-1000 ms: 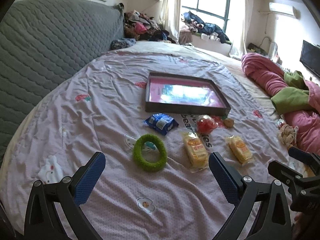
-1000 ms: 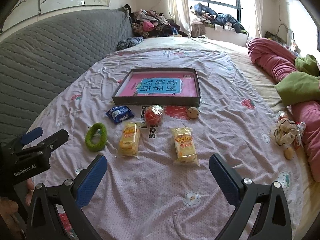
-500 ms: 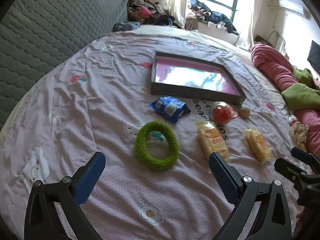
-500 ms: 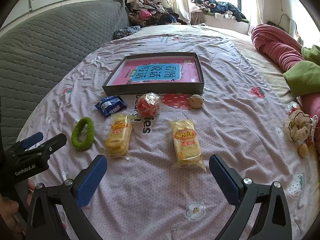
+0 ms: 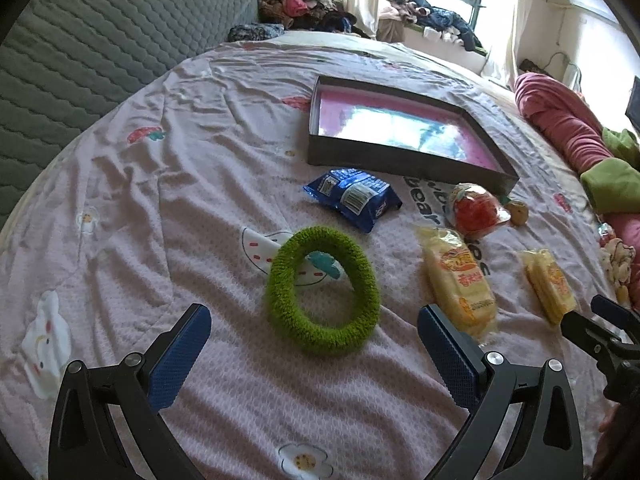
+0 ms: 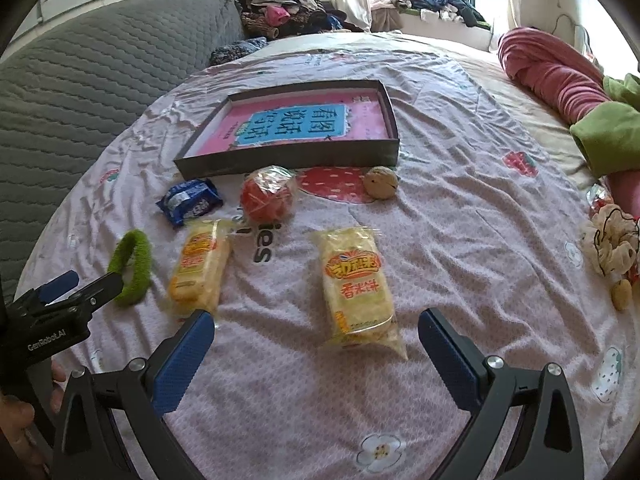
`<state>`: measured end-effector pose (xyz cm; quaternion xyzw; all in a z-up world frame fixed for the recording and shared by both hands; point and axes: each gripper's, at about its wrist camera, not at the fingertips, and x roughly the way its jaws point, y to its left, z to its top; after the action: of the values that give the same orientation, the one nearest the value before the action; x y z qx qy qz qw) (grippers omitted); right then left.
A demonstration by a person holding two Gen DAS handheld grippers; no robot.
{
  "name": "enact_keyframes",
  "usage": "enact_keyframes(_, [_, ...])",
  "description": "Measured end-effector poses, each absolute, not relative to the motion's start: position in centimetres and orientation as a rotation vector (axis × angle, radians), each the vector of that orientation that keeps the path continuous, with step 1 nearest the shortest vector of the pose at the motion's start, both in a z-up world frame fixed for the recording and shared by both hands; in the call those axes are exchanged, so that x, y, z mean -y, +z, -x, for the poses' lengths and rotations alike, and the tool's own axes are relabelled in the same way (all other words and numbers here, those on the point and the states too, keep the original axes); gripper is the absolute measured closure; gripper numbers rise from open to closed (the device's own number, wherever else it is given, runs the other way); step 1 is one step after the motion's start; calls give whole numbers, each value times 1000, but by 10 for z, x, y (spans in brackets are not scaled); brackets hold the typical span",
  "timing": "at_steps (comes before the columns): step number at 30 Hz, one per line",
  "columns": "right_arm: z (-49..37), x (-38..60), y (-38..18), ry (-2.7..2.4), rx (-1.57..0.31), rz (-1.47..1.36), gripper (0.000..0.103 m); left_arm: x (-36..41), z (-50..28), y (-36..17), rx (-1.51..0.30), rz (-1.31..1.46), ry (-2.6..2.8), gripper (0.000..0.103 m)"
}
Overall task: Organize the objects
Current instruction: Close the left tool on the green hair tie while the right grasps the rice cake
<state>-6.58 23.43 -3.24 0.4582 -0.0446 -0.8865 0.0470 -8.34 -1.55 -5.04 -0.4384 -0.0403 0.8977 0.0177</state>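
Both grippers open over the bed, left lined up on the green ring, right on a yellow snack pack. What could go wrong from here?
1. The green ring lies flat on the wrinkled bedsheet; the left gripper may pinch cloth with it.
2. The yellow snack pack is in loose, crinkly wrap; the right gripper may crush it or slip off.
3. The second snack pack lies between both grippers, so they might bump.
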Motion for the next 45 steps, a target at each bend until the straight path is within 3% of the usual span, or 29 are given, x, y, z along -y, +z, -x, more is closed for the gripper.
enact_keyframes(22, [99,-255,-67,-2663,229,-1479,0,8,111,-81,101,1375,2780,0])
enact_keyframes(31, [105,-254,-72,-2674,176,-1501,0,4,115,-87,106,1371,2767,4])
enact_keyframes(36, [107,-253,-75,-2681,145,-1525,10,0,116,-89,76,1378,2755,10])
enact_keyframes(40, [107,-255,-76,-2689,133,-1528,15,-3,117,-90,61,1381,2736,24])
enact_keyframes(45, [106,-256,-75,-2696,111,-1527,30,-3,118,-90,57,1385,2728,29])
